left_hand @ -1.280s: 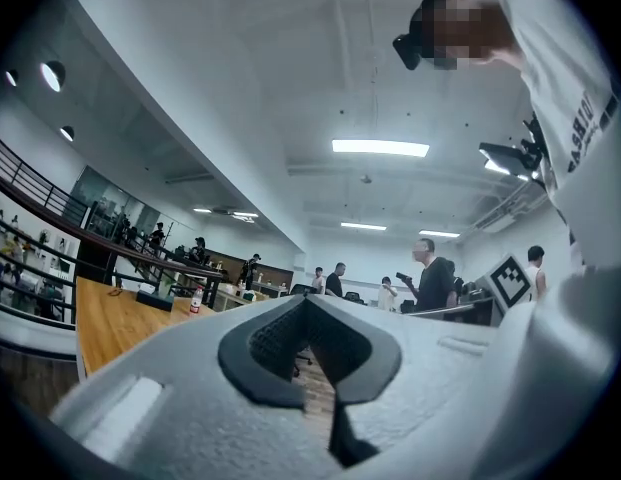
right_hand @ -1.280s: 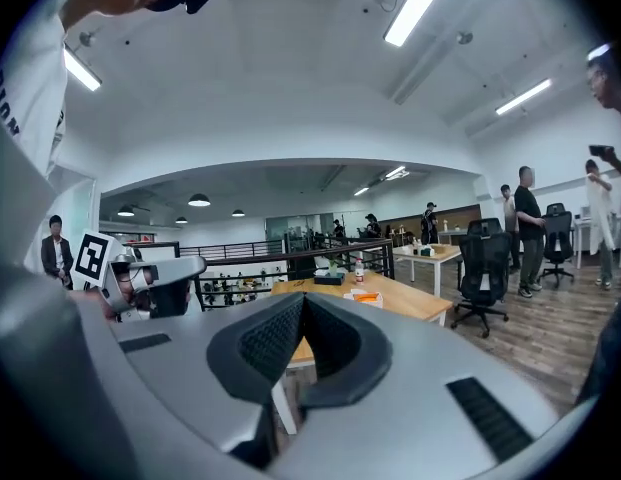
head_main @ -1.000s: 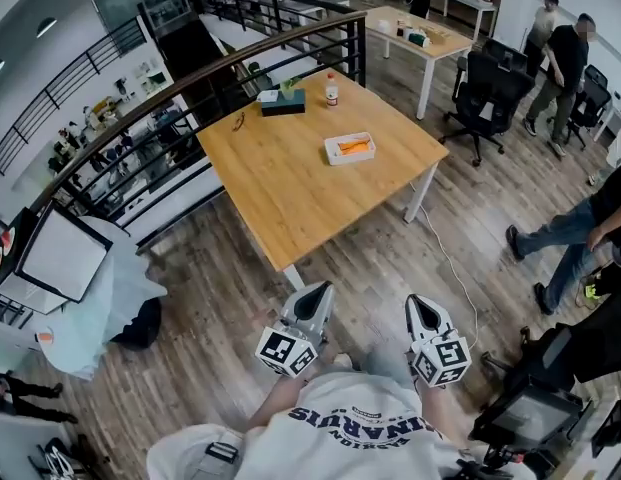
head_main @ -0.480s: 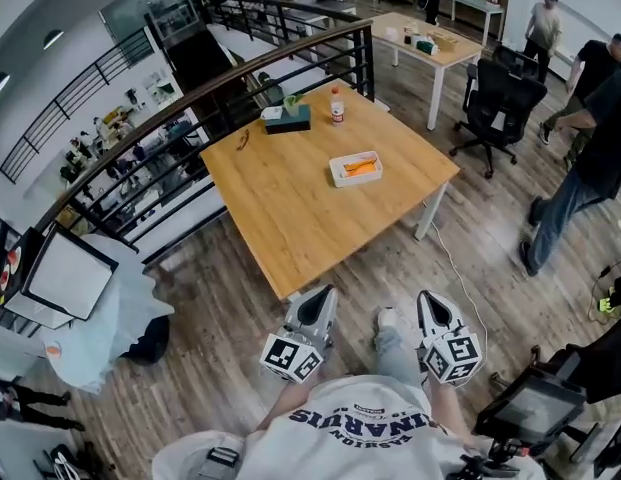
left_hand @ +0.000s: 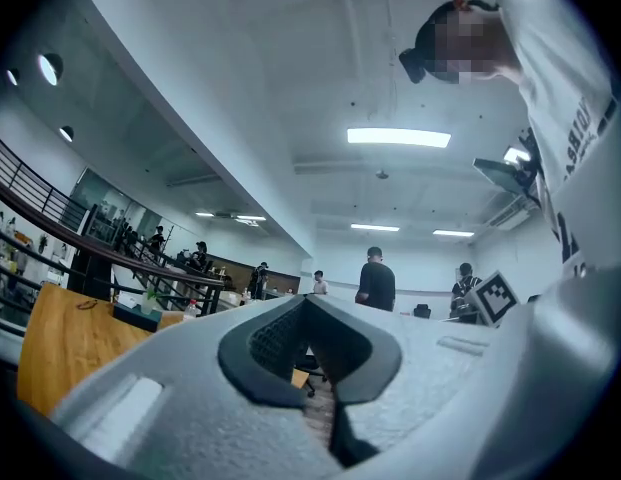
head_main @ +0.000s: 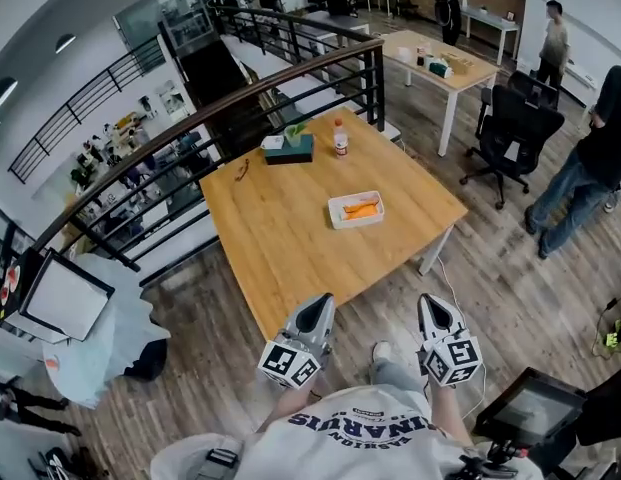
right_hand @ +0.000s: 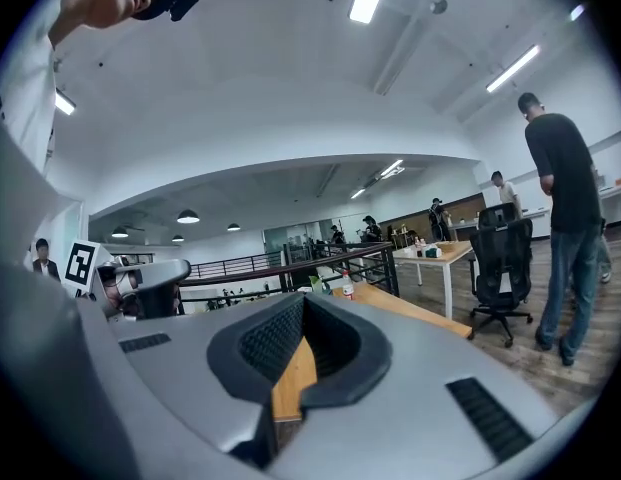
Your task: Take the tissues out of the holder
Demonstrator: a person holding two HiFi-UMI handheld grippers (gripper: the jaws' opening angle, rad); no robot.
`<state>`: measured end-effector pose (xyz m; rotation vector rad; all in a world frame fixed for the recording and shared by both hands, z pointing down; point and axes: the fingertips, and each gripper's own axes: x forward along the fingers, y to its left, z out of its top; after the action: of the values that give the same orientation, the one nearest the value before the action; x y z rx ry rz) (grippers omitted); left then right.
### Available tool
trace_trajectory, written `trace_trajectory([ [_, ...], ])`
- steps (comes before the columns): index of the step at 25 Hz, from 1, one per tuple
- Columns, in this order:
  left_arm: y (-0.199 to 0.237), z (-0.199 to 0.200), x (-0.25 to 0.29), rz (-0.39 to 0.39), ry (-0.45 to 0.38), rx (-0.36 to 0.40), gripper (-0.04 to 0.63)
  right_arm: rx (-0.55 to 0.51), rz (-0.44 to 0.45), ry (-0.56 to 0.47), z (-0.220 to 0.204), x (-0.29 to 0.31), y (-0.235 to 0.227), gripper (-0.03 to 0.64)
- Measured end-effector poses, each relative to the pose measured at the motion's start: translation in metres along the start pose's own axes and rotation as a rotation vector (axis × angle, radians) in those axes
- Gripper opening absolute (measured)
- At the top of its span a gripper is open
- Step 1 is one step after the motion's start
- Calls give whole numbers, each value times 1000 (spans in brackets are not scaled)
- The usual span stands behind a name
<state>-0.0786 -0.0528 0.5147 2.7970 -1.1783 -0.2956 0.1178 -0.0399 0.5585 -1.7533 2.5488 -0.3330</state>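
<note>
Dark teal tissue holder (head_main: 290, 151), one item, set near the far corner of the wooden table (head_main: 280, 243), close to the black railing (head_main: 240, 88), with a red-capped bottle (head_main: 341, 140) just beside it on the right. A white tray (head_main: 335, 211) lies mid-table, well apart. Long axis: roughly along the table's far edge, left to right in the head view. It lies flat, slot upward, a pale tuft of tissues (head_main: 293, 131) pointing up. Left gripper (head_main: 319, 302) and right gripper (head_main: 431, 303): both clenched on nothing, short of the table's near edge. Step in hand, by judgement: the approach (no contact yet). Next move calls for reaching the holder, parting one gripper's jaws and pinching the tuft from above, the other gripper steadying the box.
</note>
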Motion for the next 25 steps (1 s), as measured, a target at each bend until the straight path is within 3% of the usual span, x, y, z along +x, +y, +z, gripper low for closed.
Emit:
trace_trajectory([
  [12, 24, 6, 148, 69, 16, 22, 0, 16, 67, 30, 27, 91, -131, 8],
  [19, 33, 5, 185, 81, 57, 20, 0, 13, 124, 33, 42, 127, -151, 8],
  [25, 45, 12, 201, 81, 30, 26, 0, 24, 141, 38, 45, 140, -146, 8],
])
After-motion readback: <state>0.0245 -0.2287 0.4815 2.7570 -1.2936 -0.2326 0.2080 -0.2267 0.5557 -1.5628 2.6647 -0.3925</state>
